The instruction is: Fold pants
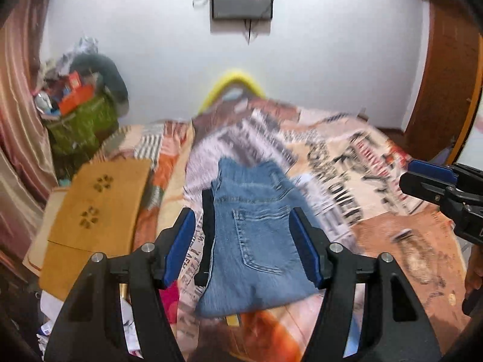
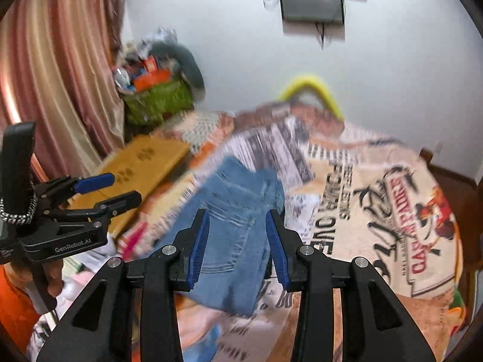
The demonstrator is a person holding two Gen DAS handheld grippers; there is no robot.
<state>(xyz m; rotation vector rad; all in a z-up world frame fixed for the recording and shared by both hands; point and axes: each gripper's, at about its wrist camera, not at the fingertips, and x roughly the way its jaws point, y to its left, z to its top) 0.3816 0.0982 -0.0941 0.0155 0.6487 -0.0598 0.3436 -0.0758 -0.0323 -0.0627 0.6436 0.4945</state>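
The blue jeans [image 1: 256,235] lie folded into a compact stack on the printed bedspread [image 1: 377,181], a back pocket facing up. A black strip [image 1: 208,226] runs along their left edge. My left gripper [image 1: 243,214] hovers above them, jaws open, and the denim shows through the gap without touching the pads. My right gripper [image 2: 238,214] also hangs over the jeans [image 2: 235,226], open with a narrower gap and nothing gripped. Each gripper appears in the other's view: the right gripper [image 1: 409,175] at the right edge, the left gripper [image 2: 120,188] at the left edge, both empty.
A wooden board with paw cutouts [image 1: 96,211] lies on the bed's left side. A green basket of clutter [image 1: 81,120] and a curtain [image 2: 60,75] stand in the left corner. A yellow item [image 1: 232,81] sits by the far wall. A wooden panel [image 1: 446,75] stands at the right.
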